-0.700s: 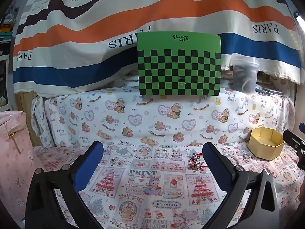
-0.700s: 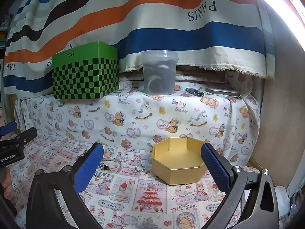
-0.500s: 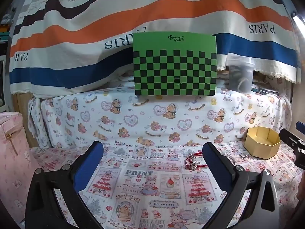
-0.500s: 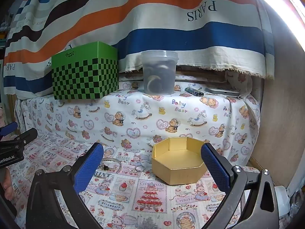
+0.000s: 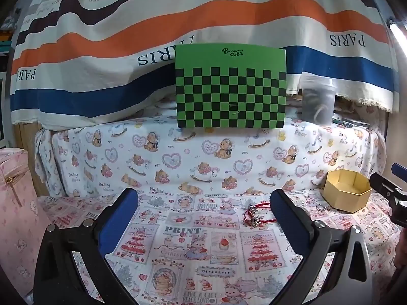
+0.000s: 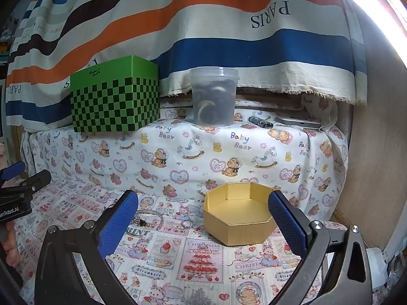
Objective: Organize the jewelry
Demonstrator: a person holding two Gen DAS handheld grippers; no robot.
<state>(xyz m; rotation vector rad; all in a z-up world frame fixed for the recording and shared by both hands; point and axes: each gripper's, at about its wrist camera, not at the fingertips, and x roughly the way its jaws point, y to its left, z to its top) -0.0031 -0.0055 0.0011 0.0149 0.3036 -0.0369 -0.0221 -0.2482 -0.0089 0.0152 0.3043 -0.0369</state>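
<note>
Blue-padded left gripper [image 5: 203, 212] and right gripper [image 6: 203, 212] tilted slightly down, wide open, empty, above printed cloth [image 5: 193, 249]

Tub [image 6: 214, 96] contents blurred, indistinct

A: From where does the left wrist view look?

B: From low over the patterned cloth [image 5: 193, 239], facing the far draped ledge head-on; the green checkered box [image 5: 230, 94] stands straight ahead, far off, its front face flat to the lens. The gold hexagonal box [image 5: 347, 193] sits at the right, at middle distance.

A: And the right wrist view?

B: Further right and nearer: the gold hexagonal box [image 6: 240, 218] lies close, just ahead, and the green checkered box [image 6: 114, 96] shows far left, seen cornerwise.

A: What do they share?

B: Both boxes, the plastic tub [image 6: 213, 96], the ledge and striped cloth. Each view also catches the other gripper at its edge.
</note>
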